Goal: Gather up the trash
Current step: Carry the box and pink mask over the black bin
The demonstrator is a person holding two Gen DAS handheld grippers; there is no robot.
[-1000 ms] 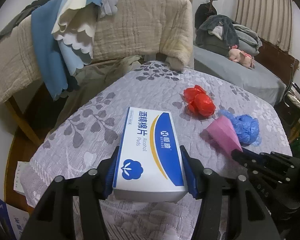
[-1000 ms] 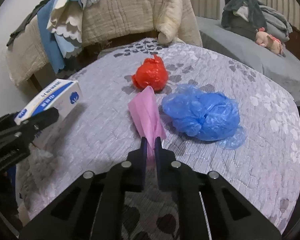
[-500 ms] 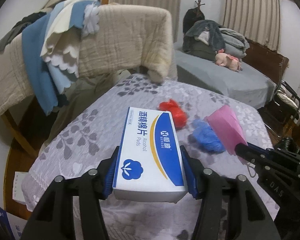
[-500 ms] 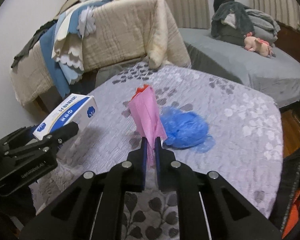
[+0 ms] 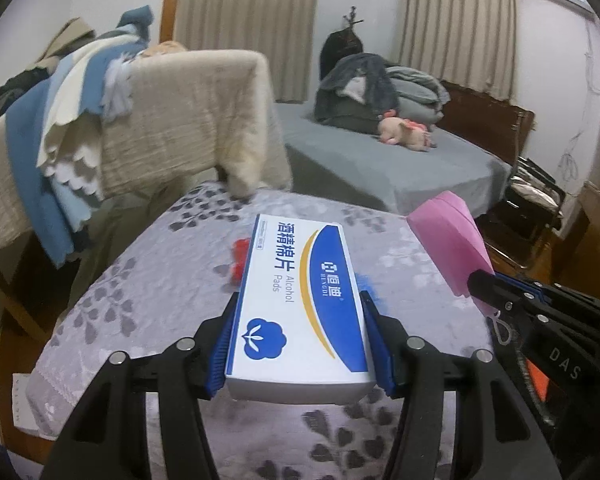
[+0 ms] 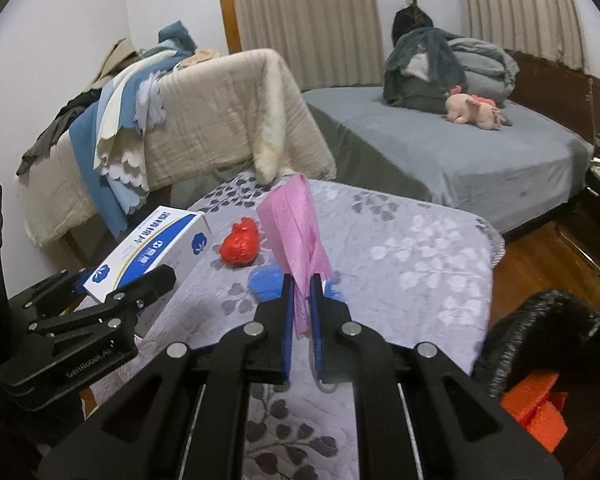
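Observation:
My left gripper (image 5: pixel 300 320) is shut on a white and blue alcohol pads box (image 5: pixel 296 300) and holds it above the grey floral table cover (image 5: pixel 172 280). The box also shows in the right wrist view (image 6: pixel 156 248). My right gripper (image 6: pixel 300 296) is shut on a pink face mask (image 6: pixel 296 232), raised above the table; the mask shows at the right of the left wrist view (image 5: pixel 452 248). A crumpled red bag (image 6: pixel 240 242) and a blue bag (image 6: pixel 266 282) lie on the table below, the blue one partly hidden by my right gripper.
A quilt-draped bench with blue and white cloths (image 5: pixel 120 120) stands behind the table. A grey bed (image 6: pixel 460 152) with folded clothes and a pink plush toy (image 6: pixel 474 108) is at the back right. A dark bin with an orange object (image 6: pixel 536 404) sits low right.
Both grippers have risen and drawn back from the table with the box and the pink mask. The red and blue bags stay on the table and look smaller and farther.

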